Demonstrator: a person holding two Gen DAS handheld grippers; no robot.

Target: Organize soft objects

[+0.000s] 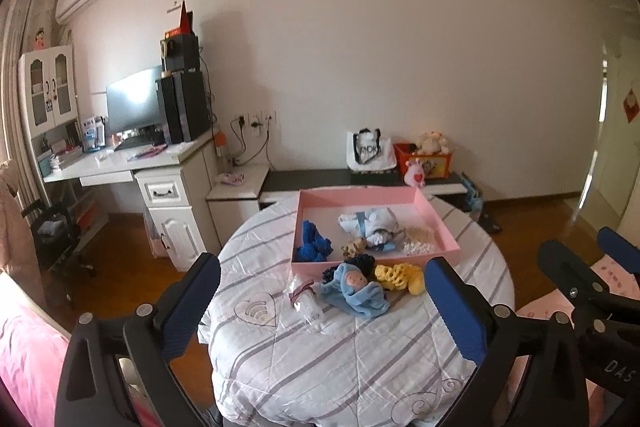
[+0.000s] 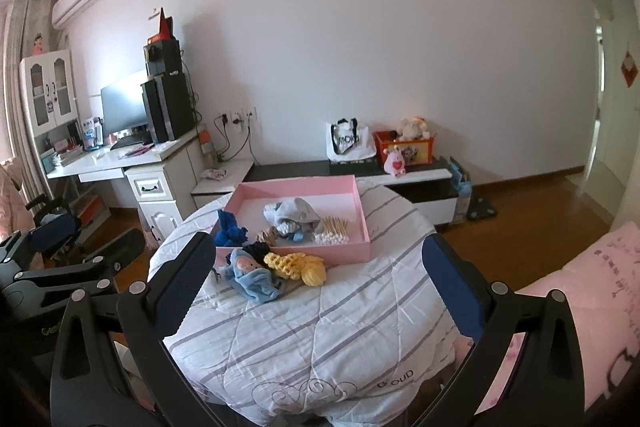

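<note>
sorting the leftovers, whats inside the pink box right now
Inside the pink box: a blue knit piece at its left, a pale blue and grey cloth bundle in the middle, cotton swabs at right. Whatever lies beneath the bundle is covered.

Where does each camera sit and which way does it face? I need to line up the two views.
Left wrist: on the left gripper, looking slightly down over the quilted table toward the pink tray; the right gripper shows at its right edge.
Right wrist: on the right gripper, same heading; the left gripper shows at its left.
Shared: tray, blue doll, yellow knit.
</note>
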